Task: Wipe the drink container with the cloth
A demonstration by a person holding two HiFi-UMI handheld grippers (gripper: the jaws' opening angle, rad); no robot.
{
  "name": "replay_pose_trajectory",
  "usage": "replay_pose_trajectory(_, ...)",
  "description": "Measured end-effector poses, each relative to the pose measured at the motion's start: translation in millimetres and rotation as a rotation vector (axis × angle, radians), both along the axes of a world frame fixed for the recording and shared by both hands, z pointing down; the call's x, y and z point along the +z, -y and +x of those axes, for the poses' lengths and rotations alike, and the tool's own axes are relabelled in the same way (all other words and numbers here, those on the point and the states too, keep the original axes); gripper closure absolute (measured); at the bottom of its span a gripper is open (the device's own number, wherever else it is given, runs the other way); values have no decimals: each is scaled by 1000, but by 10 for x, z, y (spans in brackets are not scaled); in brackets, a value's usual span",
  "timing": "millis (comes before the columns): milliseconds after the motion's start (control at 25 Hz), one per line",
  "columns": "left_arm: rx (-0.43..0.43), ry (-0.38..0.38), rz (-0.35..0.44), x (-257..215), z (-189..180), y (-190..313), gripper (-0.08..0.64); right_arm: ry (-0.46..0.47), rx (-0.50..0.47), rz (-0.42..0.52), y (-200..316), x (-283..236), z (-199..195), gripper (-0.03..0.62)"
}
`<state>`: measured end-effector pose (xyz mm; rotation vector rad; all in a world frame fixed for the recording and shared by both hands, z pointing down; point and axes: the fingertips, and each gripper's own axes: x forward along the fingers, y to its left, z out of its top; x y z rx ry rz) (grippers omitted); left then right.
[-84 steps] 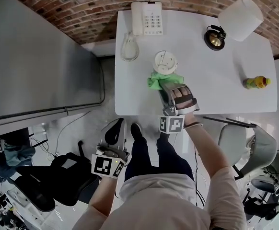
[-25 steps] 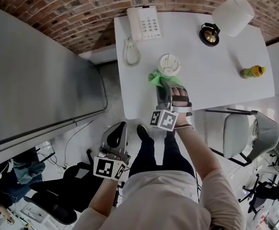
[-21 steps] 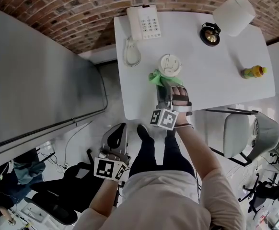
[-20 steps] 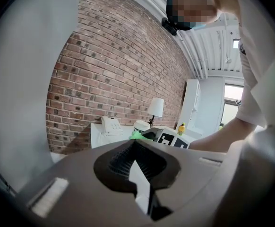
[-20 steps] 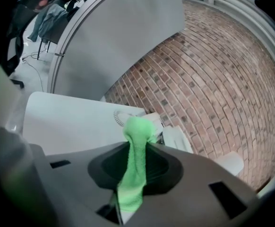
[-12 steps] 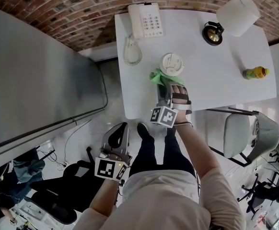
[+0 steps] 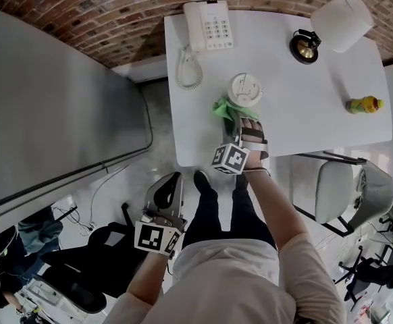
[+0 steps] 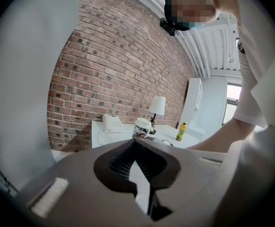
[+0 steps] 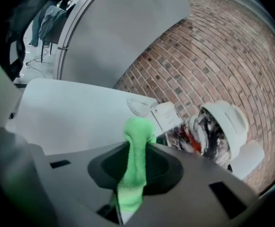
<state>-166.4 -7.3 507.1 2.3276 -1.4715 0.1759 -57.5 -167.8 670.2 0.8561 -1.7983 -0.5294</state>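
A patterned drink cup with a white lid [image 7: 245, 90] stands upright on the white table [image 7: 298, 113], showing also in the right gripper view as the cup [image 9: 213, 131] and small in the left gripper view as the cup [image 8: 141, 128]. My right gripper [image 7: 233, 117] is shut on a green cloth [image 7: 225, 107], which lies against the cup's near side; in its own view the green cloth [image 9: 135, 167] stands up between the jaws of the right gripper [image 9: 133, 174]. My left gripper [image 7: 161, 194] hangs low off the table, jaws closed on nothing [image 8: 136, 167].
A white telephone [image 7: 208, 25] with its coiled handset [image 7: 190, 69] sits at the table's far left. A lamp with a white shade [image 7: 340, 20] stands at the far right, and a yellow bottle [image 7: 364, 104] lies near the right edge. A chair [image 7: 335, 187] stands beside the table.
The right gripper has turned a little and shifted the cloth along the cup's near side. The left gripper has stayed low by the floor.
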Motion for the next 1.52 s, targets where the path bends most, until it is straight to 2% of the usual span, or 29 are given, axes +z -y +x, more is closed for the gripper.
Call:
replay_pose_trajectory(360,1,-4,10,-71,66,-17,561,-21,-28,-91,-40,286,14,526)
replay_pose_trajectory(600,2,-4,15,-109,165,-42,561,7,-101,-86,-200,156,13,526)
replay_pose_trajectory(800,6,-5,27,-168,294,-26,561,56,-177,-28,-422,-216,118,526)
replay_pose_trajectory(1000,7,-5,42,-218,437,8,561,17,-316,30,-549,-519,270,526)
replay_pose_trajectory(1280,-1,0,49,-258,732,5,561,-9,-450,119,-548,-840,441,526)
replay_pose_trajectory(1520,-34,-1,46,-249,899,-3,561,-31,-538,160,-543,-964,521,526)
